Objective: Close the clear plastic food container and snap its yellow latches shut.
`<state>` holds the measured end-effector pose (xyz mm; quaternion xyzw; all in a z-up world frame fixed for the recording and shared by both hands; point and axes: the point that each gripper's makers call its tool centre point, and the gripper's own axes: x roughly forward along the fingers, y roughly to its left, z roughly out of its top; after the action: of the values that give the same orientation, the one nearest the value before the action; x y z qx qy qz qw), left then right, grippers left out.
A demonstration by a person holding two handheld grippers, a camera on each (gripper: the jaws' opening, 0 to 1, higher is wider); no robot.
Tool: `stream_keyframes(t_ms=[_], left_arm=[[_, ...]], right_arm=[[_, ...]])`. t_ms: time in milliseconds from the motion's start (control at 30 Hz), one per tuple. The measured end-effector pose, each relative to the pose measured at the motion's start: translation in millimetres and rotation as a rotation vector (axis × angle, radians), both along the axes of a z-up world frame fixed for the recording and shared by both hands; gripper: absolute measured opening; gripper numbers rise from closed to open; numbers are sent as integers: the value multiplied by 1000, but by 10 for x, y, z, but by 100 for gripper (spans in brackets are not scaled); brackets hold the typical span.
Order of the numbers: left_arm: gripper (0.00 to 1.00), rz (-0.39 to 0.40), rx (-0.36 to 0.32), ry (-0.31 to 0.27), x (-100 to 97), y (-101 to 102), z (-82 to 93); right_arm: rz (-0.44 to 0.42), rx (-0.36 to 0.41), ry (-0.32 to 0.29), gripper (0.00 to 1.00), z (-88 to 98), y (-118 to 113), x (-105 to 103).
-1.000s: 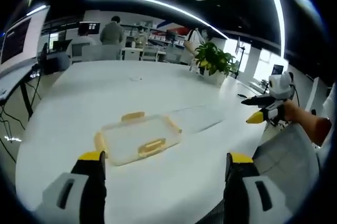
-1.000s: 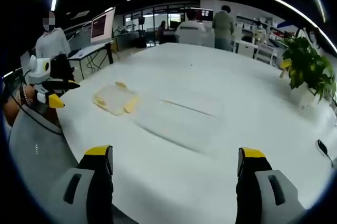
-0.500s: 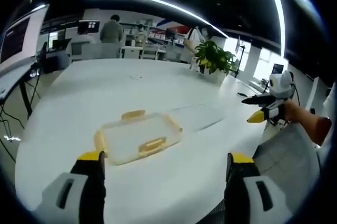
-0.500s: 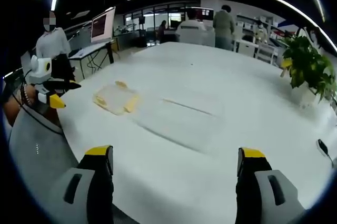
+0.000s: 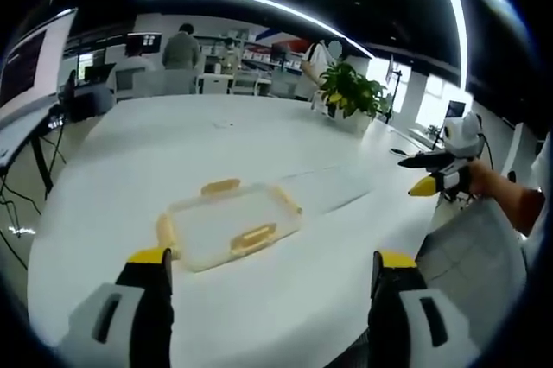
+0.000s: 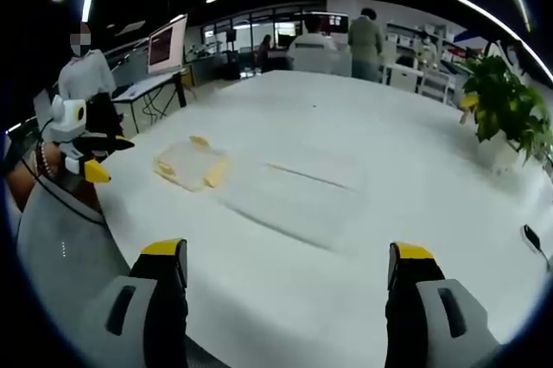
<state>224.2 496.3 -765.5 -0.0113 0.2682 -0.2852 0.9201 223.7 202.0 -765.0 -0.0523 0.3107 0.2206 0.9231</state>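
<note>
Left gripper [image 5: 272,264] hanging over the white table [image 5: 259,135] with jaws spread wide, gripping nothing and touching nothing, clear container [image 5: 229,225] with its yellow latches [image 5: 251,237] flat on the table just ahead between the two tips. Right gripper [image 6: 285,260] likewise wide apart and empty, well clear of the container, with a potted plant [image 6: 505,109] off at the far edge.
</note>
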Motion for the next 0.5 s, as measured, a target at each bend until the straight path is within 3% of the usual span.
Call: stream_keyframes(t_ms=[500], left_arm=[[94,8,16,4,46,81,-25]], right_arm=[[9,-10,-18,94,48,13,16]])
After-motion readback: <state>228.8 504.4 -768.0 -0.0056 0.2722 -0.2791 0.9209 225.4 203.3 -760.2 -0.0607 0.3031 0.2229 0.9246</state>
